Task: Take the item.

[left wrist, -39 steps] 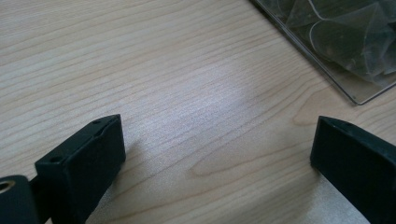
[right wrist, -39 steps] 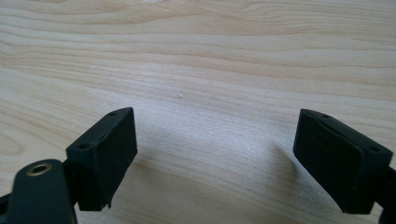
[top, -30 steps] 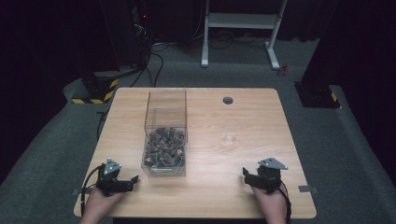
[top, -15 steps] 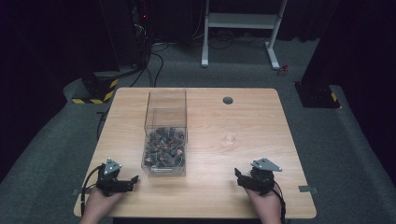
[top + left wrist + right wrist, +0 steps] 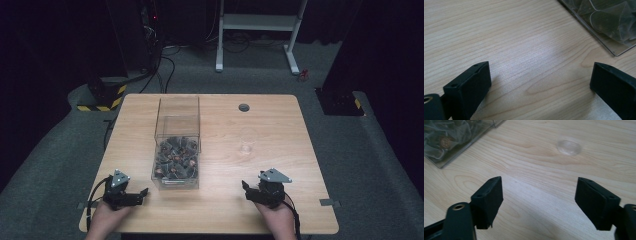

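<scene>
A clear plastic box (image 5: 177,145) stands on the wooden table (image 5: 280,120), left of centre, its bottom covered with several dark wrapped pieces (image 5: 175,160). My left gripper (image 5: 141,194) rests near the front left edge, open and holding nothing, its jaws toward the box. In the left gripper view the gripper (image 5: 540,82) stands wide open over bare wood, with the box's corner (image 5: 599,22) at upper right. My right gripper (image 5: 245,189) lies at the front right, open and holding nothing. In the right gripper view the gripper (image 5: 540,197) faces the box (image 5: 449,137) and a clear cup (image 5: 569,146).
The clear cup (image 5: 247,141) stands right of the box, near the table's middle. A round cable hole (image 5: 244,107) sits near the far edge. Dark floor, cables and a white stand (image 5: 260,25) lie beyond the table.
My right gripper has slid a little to the left along the front edge. The left gripper, the box and the cup have stayed where they were.
</scene>
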A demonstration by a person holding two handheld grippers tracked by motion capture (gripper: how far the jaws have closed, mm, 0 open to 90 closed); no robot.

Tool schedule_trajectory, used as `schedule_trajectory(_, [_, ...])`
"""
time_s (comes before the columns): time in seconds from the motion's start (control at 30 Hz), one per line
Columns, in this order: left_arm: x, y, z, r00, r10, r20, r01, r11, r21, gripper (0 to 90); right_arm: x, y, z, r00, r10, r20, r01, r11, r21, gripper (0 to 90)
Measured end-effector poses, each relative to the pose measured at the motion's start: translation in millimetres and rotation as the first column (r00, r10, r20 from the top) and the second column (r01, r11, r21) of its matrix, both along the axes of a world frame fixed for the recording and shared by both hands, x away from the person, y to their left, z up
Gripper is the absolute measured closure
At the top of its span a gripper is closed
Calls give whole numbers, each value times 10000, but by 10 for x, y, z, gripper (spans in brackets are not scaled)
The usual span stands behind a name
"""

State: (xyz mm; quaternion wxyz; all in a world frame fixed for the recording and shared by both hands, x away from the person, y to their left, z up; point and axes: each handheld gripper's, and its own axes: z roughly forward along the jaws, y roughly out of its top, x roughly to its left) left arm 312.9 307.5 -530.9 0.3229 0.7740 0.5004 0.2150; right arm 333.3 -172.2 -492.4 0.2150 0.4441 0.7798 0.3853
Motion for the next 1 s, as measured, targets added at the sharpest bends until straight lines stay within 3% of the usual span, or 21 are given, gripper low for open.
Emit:
schedule_trajectory(0.17, [0,0,0,10000,-1,0,1,10000,1,37,31,73,59,9998,209,-30,-208,9997,86,246])
schedule_trajectory(0.57, [0,0,0,10000,0,1,0,10000,0,37,94,324,284,9955,806,503,-827,9958,397,248])
schedule_trajectory(1.0, [1,-7,-1,10000,48,1,-48,10000,-39,38,73,598,282,9899,1411,151,-1415,9894,320,251])
